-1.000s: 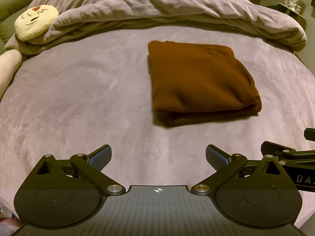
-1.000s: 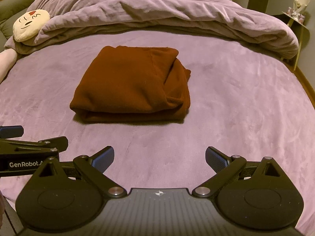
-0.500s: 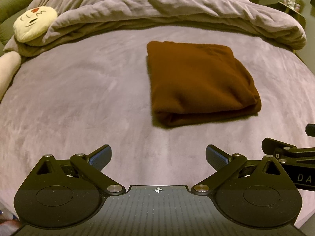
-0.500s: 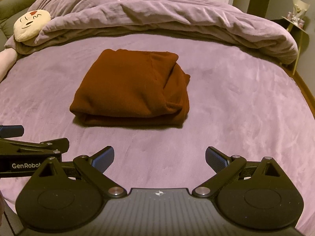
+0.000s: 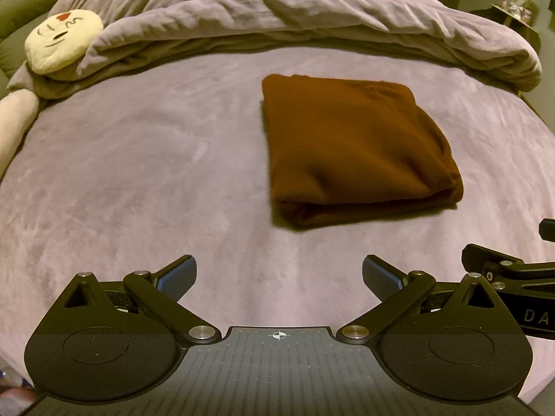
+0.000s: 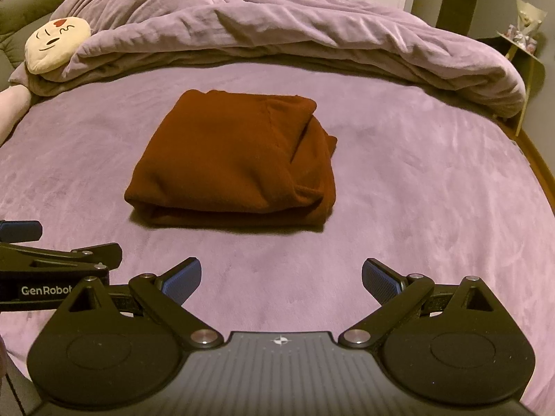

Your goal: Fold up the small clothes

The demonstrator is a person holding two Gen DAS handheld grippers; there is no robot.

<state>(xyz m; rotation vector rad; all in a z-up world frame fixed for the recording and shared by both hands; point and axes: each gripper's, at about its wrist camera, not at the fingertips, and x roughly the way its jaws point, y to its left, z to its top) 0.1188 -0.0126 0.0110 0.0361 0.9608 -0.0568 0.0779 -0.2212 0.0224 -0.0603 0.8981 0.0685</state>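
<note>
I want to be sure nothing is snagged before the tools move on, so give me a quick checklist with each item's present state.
1. Left tool open and holding nothing: ok.
2. Right tool open and holding nothing: ok.
3. Brown garment folded into a compact stack: ok, though its right side looks bunched.
4. Garment lies clear of both tools, flat on the bed sheet: ok.
5. Garment apart from the heaped duvet and the face pillow: ok.
6. Further clothes waiting to be folded: cannot tell; none in view.
</note>
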